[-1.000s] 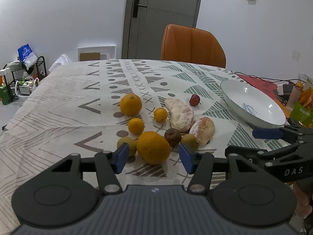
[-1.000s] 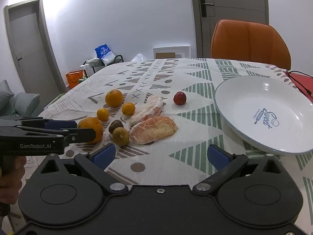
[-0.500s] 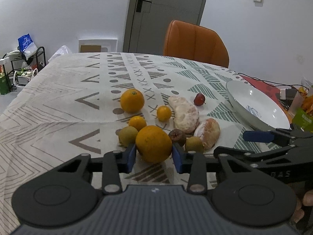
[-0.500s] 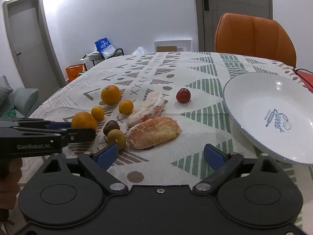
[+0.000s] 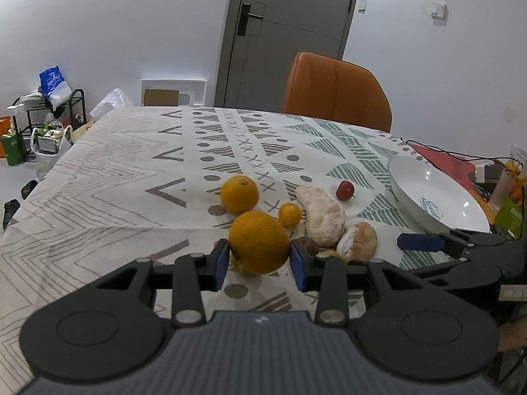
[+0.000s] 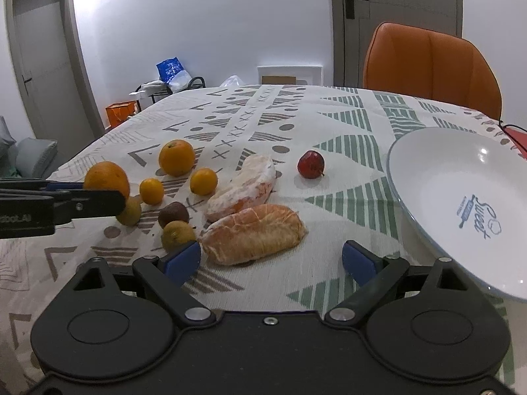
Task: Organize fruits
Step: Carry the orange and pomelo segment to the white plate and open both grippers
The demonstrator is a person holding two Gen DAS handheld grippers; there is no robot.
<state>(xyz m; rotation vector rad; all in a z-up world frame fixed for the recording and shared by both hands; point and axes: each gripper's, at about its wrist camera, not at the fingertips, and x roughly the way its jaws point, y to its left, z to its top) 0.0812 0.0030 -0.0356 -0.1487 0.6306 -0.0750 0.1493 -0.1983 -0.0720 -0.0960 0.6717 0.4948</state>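
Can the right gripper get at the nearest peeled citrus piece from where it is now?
Probably yes. The right gripper is open and empty, and the peeled citrus piece lies on the tablecloth just ahead of its fingertips, nothing between. A greenish fruit sits close by the left finger.

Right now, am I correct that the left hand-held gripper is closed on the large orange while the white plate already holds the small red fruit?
Not quite: the white plate is empty in the right wrist view; the small red fruit lies on the tablecloth. The left hand-held gripper does grip the large orange.
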